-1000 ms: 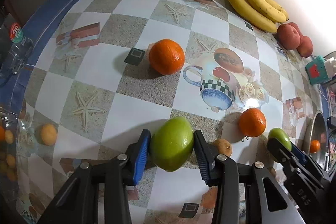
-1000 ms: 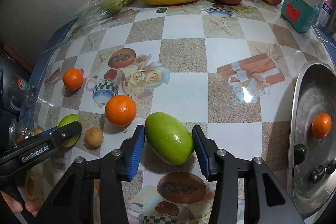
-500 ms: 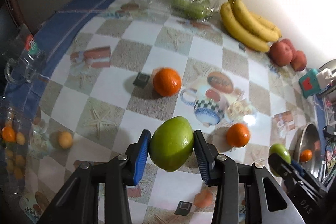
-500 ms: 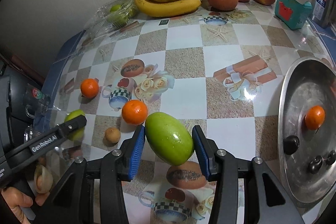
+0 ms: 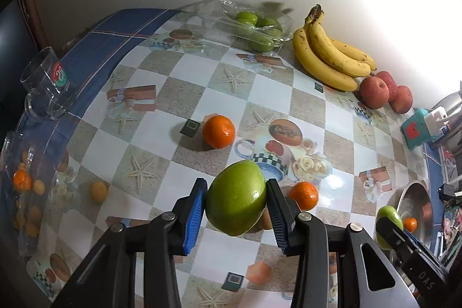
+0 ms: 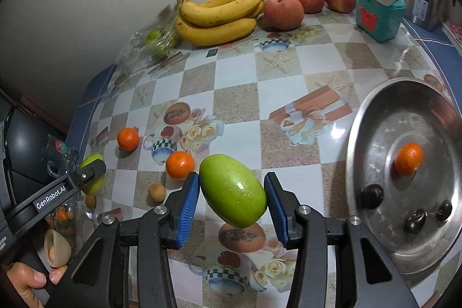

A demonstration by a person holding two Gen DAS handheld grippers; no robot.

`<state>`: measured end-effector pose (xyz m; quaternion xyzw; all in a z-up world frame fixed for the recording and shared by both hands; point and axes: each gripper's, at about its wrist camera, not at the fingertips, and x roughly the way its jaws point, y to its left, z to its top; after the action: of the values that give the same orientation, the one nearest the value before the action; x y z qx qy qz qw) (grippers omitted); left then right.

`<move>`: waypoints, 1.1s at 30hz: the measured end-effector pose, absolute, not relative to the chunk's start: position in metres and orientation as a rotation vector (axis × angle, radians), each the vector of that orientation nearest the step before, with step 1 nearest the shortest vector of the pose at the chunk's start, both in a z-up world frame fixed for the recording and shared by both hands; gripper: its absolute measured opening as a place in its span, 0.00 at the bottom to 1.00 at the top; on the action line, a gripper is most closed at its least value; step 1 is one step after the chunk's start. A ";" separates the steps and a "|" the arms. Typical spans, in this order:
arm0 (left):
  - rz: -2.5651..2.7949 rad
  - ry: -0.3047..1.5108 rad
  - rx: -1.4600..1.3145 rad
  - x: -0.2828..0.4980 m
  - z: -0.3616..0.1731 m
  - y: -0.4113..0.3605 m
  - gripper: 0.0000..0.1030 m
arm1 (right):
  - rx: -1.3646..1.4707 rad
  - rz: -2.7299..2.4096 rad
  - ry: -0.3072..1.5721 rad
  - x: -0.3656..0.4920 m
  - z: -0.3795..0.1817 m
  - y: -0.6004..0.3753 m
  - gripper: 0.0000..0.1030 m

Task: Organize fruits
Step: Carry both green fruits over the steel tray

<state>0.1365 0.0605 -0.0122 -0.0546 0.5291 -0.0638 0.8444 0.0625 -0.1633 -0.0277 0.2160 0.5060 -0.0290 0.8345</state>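
My left gripper (image 5: 236, 192) is shut on a large green fruit (image 5: 235, 207), held clear above the checked tablecloth. My right gripper (image 6: 232, 186) is shut on a second green fruit (image 6: 232, 198), also off the table. In the right wrist view the left gripper (image 6: 86, 172) shows at the far left with its green fruit (image 6: 91, 160). Two oranges (image 5: 218, 131) (image 5: 303, 195) lie on the cloth below. One orange (image 6: 408, 158) sits in the steel pan (image 6: 372, 117) at the right. A small brown fruit (image 6: 156, 192) lies near the front.
Bananas (image 6: 222, 16) and three red apples (image 6: 284, 10) line the back wall, beside a clear box of small green fruits (image 5: 254, 28). A teal box (image 6: 378, 16) stands at the back right. A glass mug (image 5: 46, 88) and a clear container of small fruits (image 5: 23, 192) stand at the left.
Both grippers have risen with their green fruits, which have left the tablecloth. The table now looks farther away in both views.
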 end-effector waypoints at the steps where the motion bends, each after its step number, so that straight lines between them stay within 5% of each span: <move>1: -0.138 1.118 -0.119 0.136 -0.013 0.059 0.43 | 0.462 -0.069 1.068 0.062 -0.027 -0.167 0.46; 33: -0.478 1.043 0.220 0.065 -0.011 -0.130 0.43 | 0.750 -0.447 0.926 -0.021 -0.028 -0.340 0.46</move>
<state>0.0653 -0.1302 -0.0109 0.1040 0.4923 -0.2259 0.8342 -0.0207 -0.3402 -0.0280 0.3504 0.4325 -0.2086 0.8041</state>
